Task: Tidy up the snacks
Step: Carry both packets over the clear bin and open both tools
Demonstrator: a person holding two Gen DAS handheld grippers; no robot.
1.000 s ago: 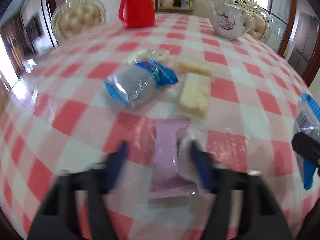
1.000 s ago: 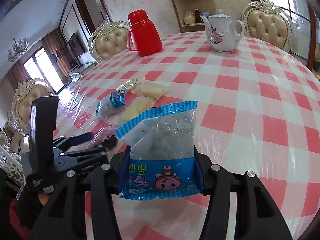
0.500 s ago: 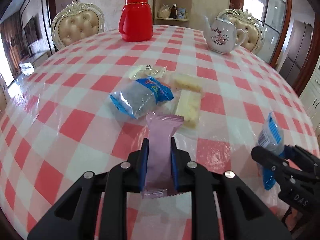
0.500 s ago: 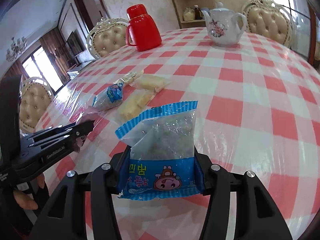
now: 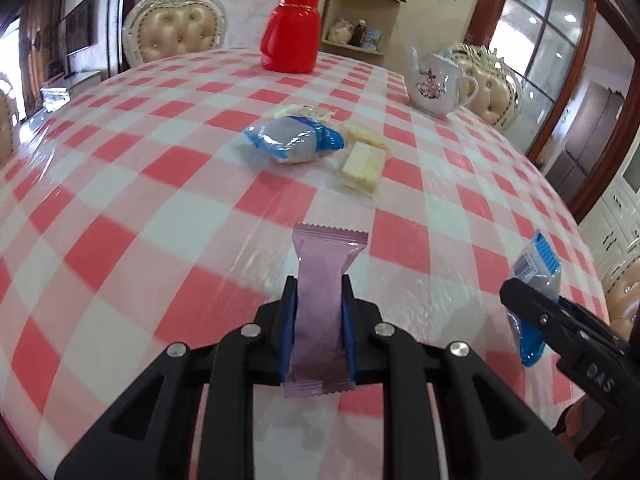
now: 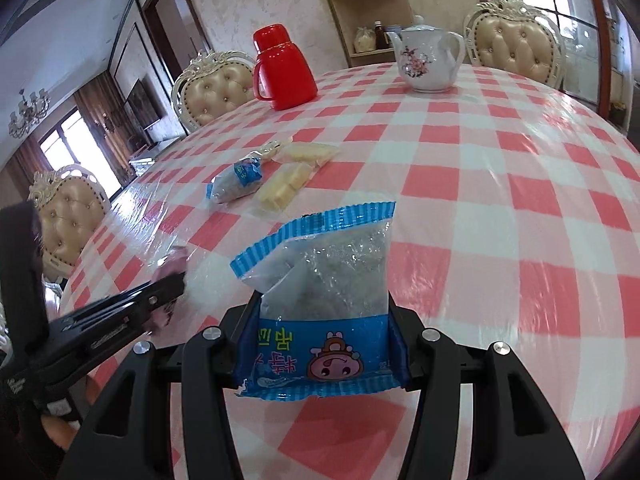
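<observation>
left gripper (image 5: 318,300) grips pink packet (image 5: 324,280); blue snack bag (image 5: 294,144) ahead.

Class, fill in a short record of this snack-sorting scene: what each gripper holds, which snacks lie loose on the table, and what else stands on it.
Left gripper: shut on the pink wrapper, held clear of the cloth
Right gripper: shut on the blue-and-clear packet
Loose snacks: a second blue packet and three pale clear-wrapped bars, grouped mid-table
Other items: red flask and flowered teapot at the far side
Surface: red-and-white checked tablecloth under clear film
</observation>
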